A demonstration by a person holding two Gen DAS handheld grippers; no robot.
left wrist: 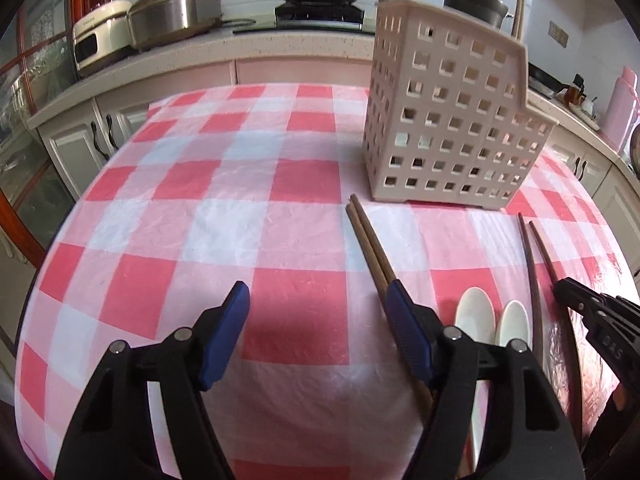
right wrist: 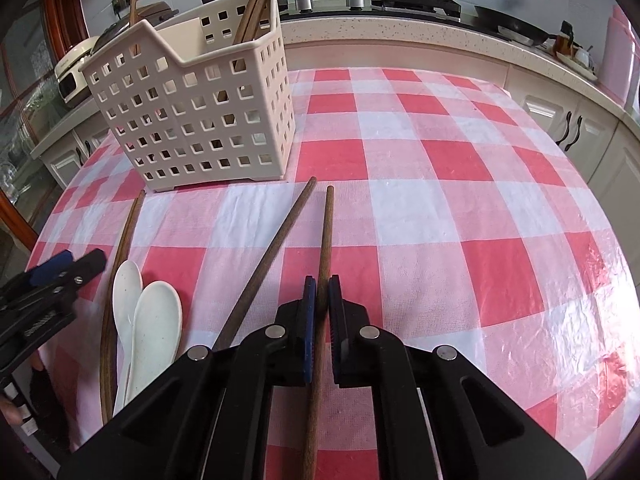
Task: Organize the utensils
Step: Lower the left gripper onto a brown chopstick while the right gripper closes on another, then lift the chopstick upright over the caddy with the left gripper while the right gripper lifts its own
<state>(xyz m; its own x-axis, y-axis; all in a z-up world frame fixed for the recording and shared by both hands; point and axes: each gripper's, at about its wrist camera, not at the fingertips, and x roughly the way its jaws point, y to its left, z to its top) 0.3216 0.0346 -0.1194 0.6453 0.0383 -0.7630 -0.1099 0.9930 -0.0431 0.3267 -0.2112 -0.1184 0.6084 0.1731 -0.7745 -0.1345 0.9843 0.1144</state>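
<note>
A beige perforated utensil basket (left wrist: 452, 120) (right wrist: 196, 112) stands on the checked table with chopsticks (right wrist: 256, 8) upright in it. My left gripper (left wrist: 316, 304) is open above the cloth; a pair of brown chopsticks (left wrist: 368, 240) lies by its right finger. Two white spoons (left wrist: 476, 312) (right wrist: 144, 320) lie side by side. My right gripper (right wrist: 322, 284) is shut on one brown chopstick (right wrist: 326, 236) lying on the table. A second loose chopstick (right wrist: 272, 256) lies just left of it. The right gripper also shows in the left wrist view (left wrist: 576, 300).
The red and white checked tablecloth (right wrist: 460, 200) covers the table. A kitchen counter (left wrist: 240, 46) with pots, a rice cooker (left wrist: 176, 12) and a stove runs behind. A pink flask (right wrist: 624, 60) stands at the far right. White cabinets line the sides.
</note>
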